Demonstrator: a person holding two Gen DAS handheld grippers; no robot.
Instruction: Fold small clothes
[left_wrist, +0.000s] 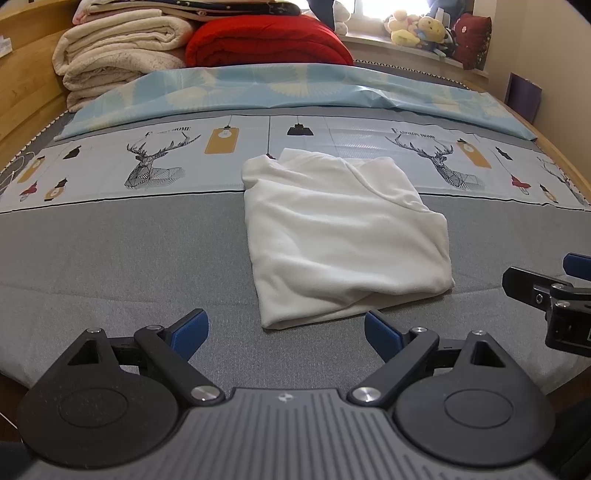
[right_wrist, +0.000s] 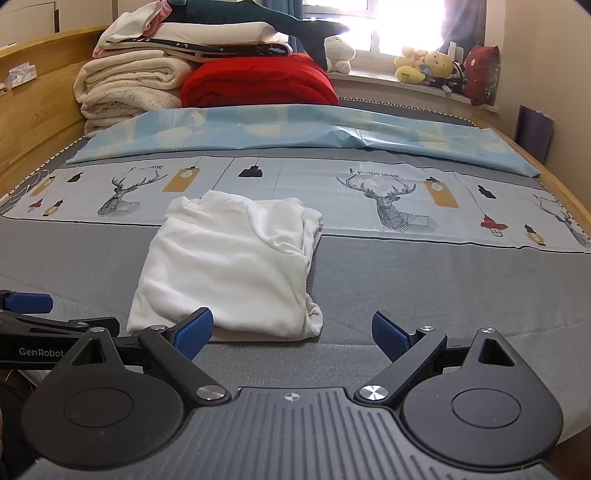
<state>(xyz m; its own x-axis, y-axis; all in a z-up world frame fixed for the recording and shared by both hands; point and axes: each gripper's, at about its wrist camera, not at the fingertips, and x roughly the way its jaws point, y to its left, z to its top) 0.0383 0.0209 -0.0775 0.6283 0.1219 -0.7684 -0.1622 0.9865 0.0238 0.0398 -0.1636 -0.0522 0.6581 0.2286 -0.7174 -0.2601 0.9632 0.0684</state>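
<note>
Left gripper (left_wrist: 286, 334) and right gripper (right_wrist: 291, 334): jaws spread wide, holding and touching nothing, low in each frame. White garment (left_wrist: 343, 240), already folded to a rough rectangle, lies centre-frame on the bed (left_wrist: 129, 258). A neat further fold would likely need each near corner pinched evenly.

The right claw (left_wrist: 554, 291) is cut off by the frame edge — as is the left claw (right_wrist: 33, 314).
</note>
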